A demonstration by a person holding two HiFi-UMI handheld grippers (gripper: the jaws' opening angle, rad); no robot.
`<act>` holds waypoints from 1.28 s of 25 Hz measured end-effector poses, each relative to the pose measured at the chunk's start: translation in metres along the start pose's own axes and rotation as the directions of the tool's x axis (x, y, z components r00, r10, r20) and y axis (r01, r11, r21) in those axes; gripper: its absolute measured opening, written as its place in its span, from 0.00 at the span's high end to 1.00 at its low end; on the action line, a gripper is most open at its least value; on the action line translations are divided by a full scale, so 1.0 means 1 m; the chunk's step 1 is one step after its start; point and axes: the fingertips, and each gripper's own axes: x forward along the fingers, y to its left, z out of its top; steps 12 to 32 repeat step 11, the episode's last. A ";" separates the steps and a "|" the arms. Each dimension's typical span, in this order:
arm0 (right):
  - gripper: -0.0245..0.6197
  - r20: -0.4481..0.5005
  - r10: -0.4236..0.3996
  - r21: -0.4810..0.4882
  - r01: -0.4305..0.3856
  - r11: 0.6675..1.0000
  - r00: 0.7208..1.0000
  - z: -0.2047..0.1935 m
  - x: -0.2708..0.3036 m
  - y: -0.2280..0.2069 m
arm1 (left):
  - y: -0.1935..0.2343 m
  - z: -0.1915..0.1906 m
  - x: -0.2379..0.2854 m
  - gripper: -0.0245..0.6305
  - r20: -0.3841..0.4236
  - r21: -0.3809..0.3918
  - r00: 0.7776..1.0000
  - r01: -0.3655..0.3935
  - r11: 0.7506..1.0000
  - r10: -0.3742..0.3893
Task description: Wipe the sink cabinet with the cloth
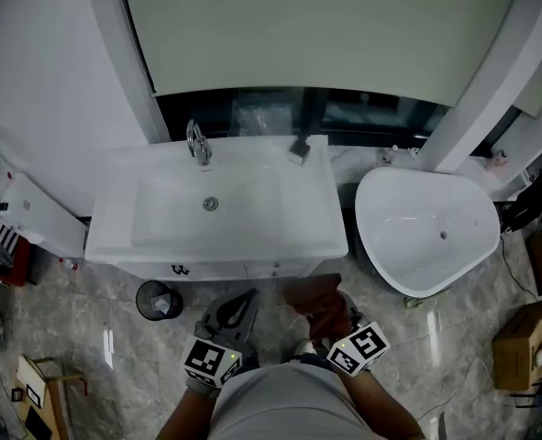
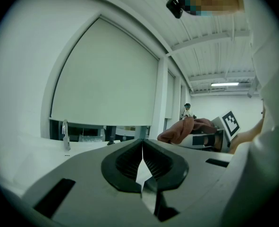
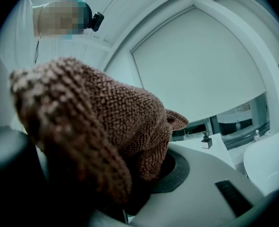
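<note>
Two closed claws: cloth [image 3: 97, 122] clamped in right claw [image 3: 135, 196] (left claw [image 2: 143, 167] empty).

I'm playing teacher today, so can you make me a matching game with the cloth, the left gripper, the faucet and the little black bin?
Things:
1. cloth
2. left gripper
3. faucet
4. black bin

Place, colour or state:
A. stands on the floor
B. shut, with nothing in it
C. brown and bunched up
D. on the back rim of the sink, towards its left

Right pairs: 1-C, 2-B, 3-D, 4-A
</note>
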 end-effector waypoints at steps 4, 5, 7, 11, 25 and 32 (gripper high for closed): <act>0.85 -0.007 -0.007 -0.006 0.007 1.000 1.000 0.000 0.000 0.002 | 0.002 -0.002 -0.005 0.95 -0.004 0.009 1.000 0.000 1.000 0.000; 0.85 -0.010 -0.008 -0.008 0.008 1.000 1.000 -0.001 0.000 0.003 | 0.002 -0.003 -0.006 0.95 -0.007 0.009 1.000 0.000 1.000 0.001; 0.85 -0.015 -0.010 -0.006 0.010 1.000 1.000 -0.003 0.000 0.004 | 0.004 -0.005 -0.009 0.95 -0.013 0.008 1.000 -0.001 1.000 0.001; 0.85 -0.019 -0.017 0.008 0.018 1.000 1.000 -0.006 0.000 0.003 | 0.007 -0.007 -0.012 0.95 -0.012 -0.002 1.000 -0.007 1.000 0.007; 0.85 -0.019 -0.017 0.008 0.018 1.000 1.000 -0.006 0.000 0.003 | 0.007 -0.007 -0.012 0.95 -0.012 -0.002 1.000 -0.007 1.000 0.007; 0.85 -0.019 -0.017 0.008 0.018 1.000 1.000 -0.006 0.000 0.003 | 0.007 -0.007 -0.012 0.95 -0.012 -0.002 1.000 -0.007 1.000 0.007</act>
